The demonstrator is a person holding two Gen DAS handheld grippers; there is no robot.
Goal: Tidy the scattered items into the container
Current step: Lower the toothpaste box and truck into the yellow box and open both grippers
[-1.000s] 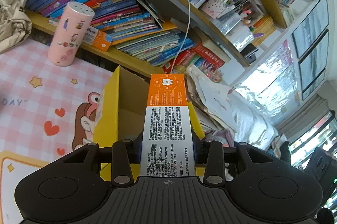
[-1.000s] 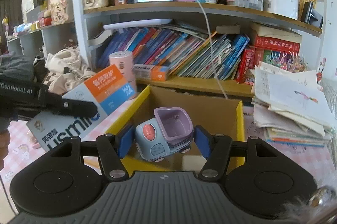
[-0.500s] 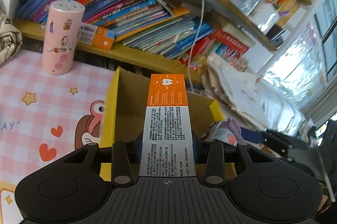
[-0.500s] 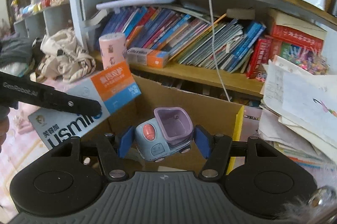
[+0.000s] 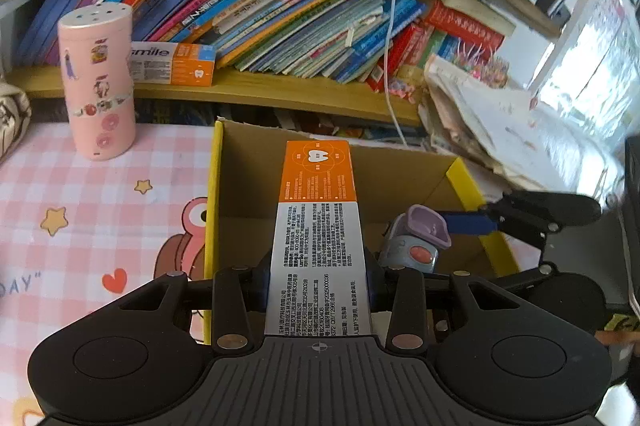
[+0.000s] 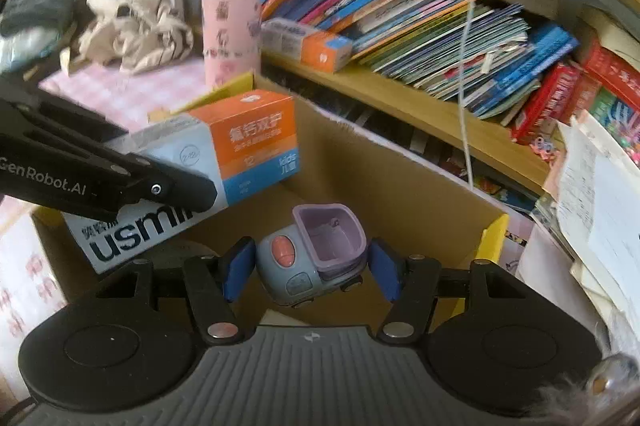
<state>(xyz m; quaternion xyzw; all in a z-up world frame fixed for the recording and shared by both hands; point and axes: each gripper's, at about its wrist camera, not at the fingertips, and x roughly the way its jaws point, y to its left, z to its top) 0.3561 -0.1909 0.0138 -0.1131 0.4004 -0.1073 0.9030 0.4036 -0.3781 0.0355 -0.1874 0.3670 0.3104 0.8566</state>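
Note:
My left gripper (image 5: pixel 318 280) is shut on a long orange-and-white toothpaste box (image 5: pixel 318 226), which points forward over the open cardboard box (image 5: pixel 213 193) with yellow flap edges. In the right wrist view, my right gripper (image 6: pixel 312 268) is shut on a small blue toy car with a purple seat (image 6: pixel 316 254), and its blue pads press on both sides. The car hangs over the inside of the cardboard box (image 6: pixel 400 177). The toothpaste box (image 6: pixel 224 153) reaches in from the left above the same opening. From the left wrist, the toy car (image 5: pixel 416 246) hangs low at the right of the opening.
A pink cylinder (image 5: pixel 98 81) stands on the pink checked mat (image 5: pixel 100 209) left of the box. Behind it, a shelf holds leaning books and a second toothpaste box (image 5: pixel 172 63). A white cable (image 5: pixel 390 45) hangs down behind the box. Loose papers (image 5: pixel 480 117) are piled at the right.
Both grippers have moved forward and down over the cardboard box, each with its item still held. The toy car and right gripper have come into the left wrist view.

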